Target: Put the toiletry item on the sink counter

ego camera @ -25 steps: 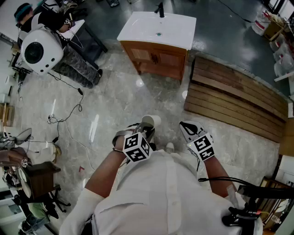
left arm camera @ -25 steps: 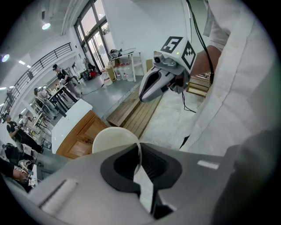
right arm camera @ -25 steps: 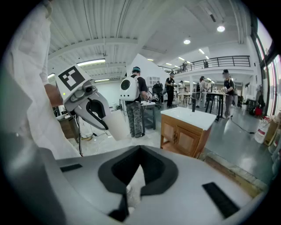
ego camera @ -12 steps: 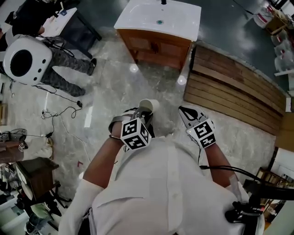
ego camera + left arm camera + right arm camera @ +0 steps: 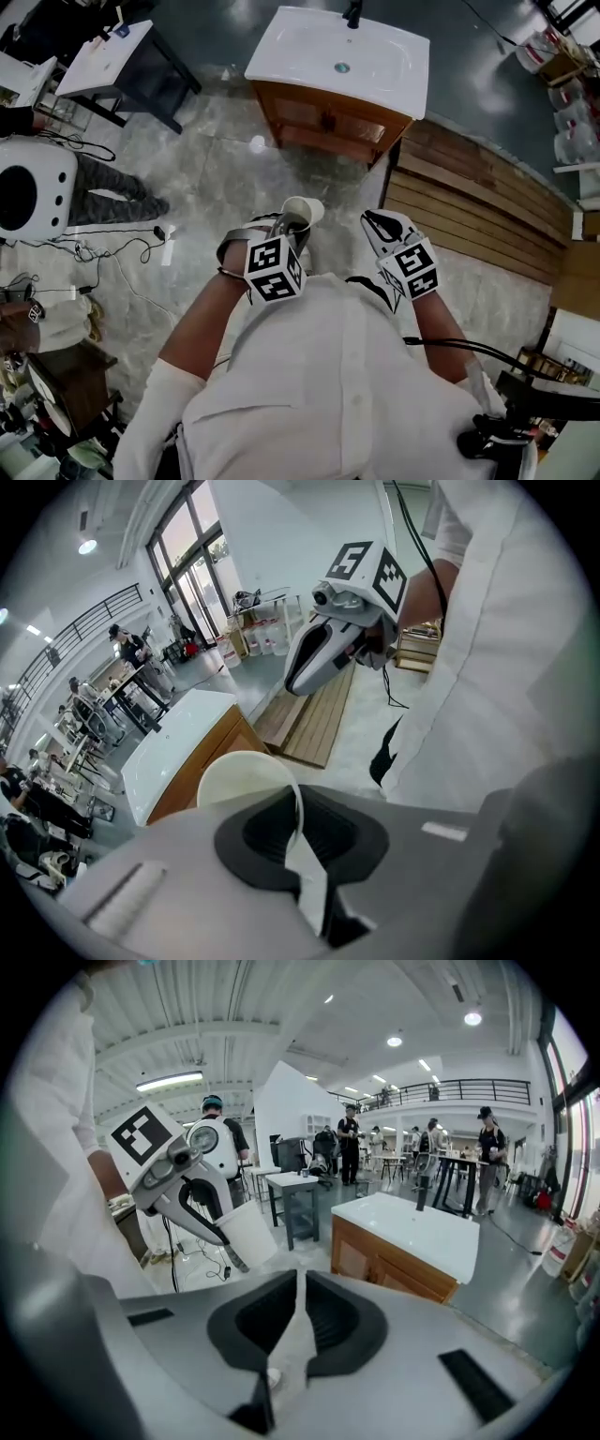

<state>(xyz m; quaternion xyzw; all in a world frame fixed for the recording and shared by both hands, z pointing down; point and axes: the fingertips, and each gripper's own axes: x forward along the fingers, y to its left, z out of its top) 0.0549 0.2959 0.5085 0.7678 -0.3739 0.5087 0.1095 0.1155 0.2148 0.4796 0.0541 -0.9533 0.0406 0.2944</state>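
A white plastic cup [image 5: 302, 210] is carried mouth-up over the marble floor, and my left gripper [image 5: 286, 225] is shut on its rim. In the left gripper view the cup [image 5: 246, 780] has its wall pinched between the jaws of the left gripper [image 5: 298, 832]. My right gripper [image 5: 375, 225] is level with it on the right, shut with nothing in it; its jaws meet in the right gripper view [image 5: 298, 1321]. The white sink counter [image 5: 309, 52] on a wooden cabinet stands ahead, a black faucet [image 5: 352, 12] at its back. Both grippers are well short of it.
A slatted wooden platform [image 5: 478, 202] lies to the right of the cabinet. A dark table [image 5: 112, 56] stands at the far left. A person with a white round device [image 5: 28, 197] is at the left, cables [image 5: 103, 248] on the floor nearby. Several people stand in the background [image 5: 352, 1143].
The view has shifted over the floor, and the person at the left has slid further left in view. Both grippers keep their pose in front of the body, with the cup still held.
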